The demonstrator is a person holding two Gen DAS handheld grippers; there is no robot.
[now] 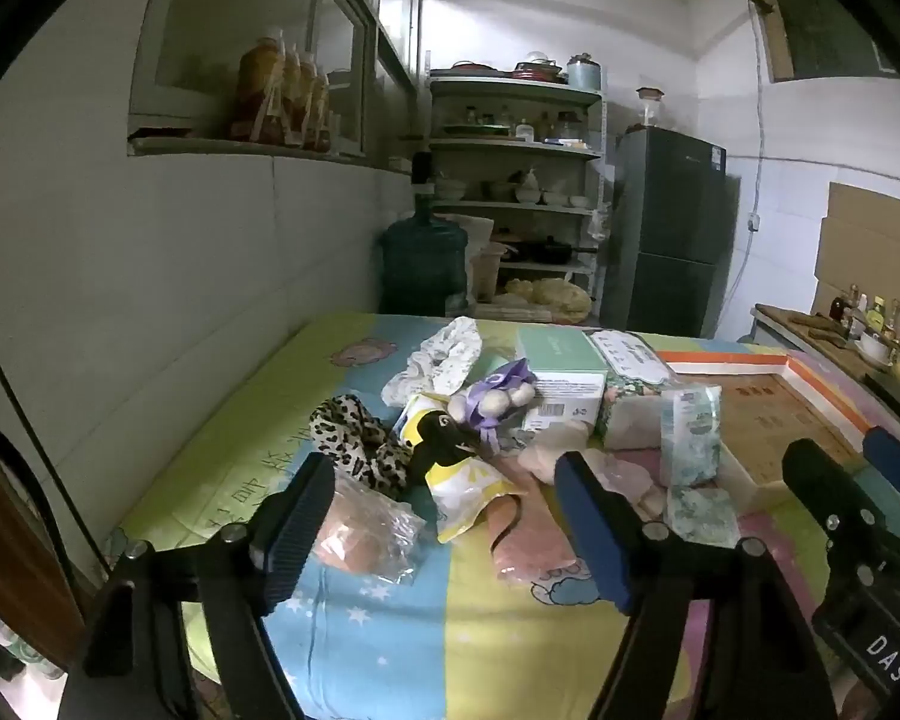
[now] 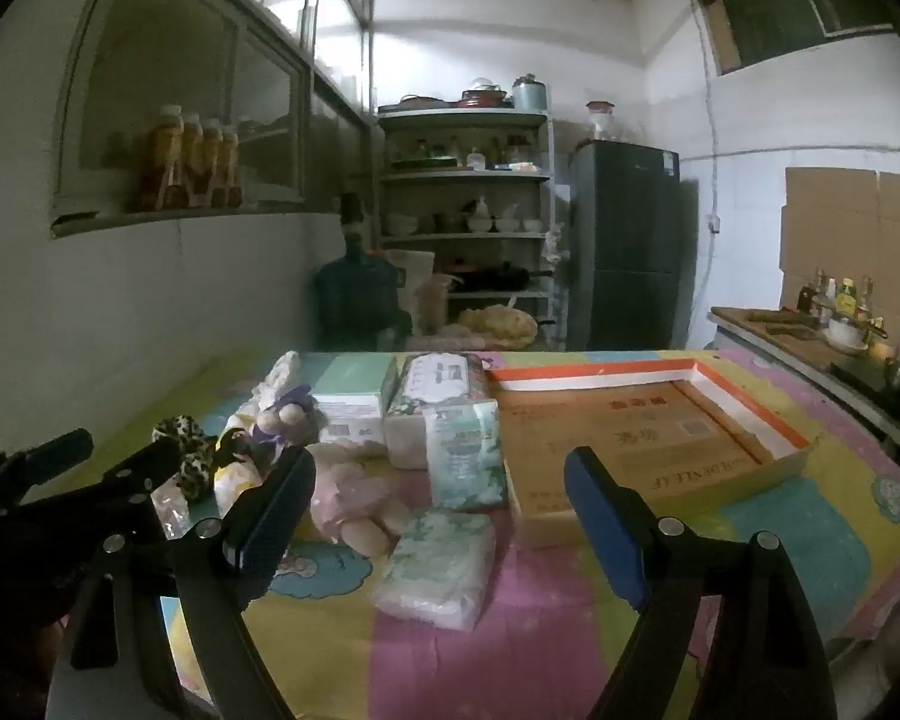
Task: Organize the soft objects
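A pile of soft things lies on the colourful table cover: a leopard-print cloth (image 1: 354,441), a purple plush toy (image 1: 498,396), a yellow-white pouch (image 1: 462,480), a pink item in clear plastic (image 1: 360,534), tissue packs (image 2: 432,564) (image 2: 465,456) and a pink plush (image 2: 354,498). A shallow cardboard box lid (image 2: 660,438) with an orange rim lies to the right. My left gripper (image 1: 444,528) is open and empty above the near edge of the pile. My right gripper (image 2: 438,522) is open and empty, with the near tissue pack between its fingers' line of sight.
Green-white cartons (image 2: 354,396) and a wrapped tissue box (image 2: 438,396) stand behind the pile. A water jug (image 1: 423,264), shelves (image 1: 510,192) and a fridge (image 1: 666,228) stand beyond the table. A counter with bottles (image 2: 834,312) is at the right.
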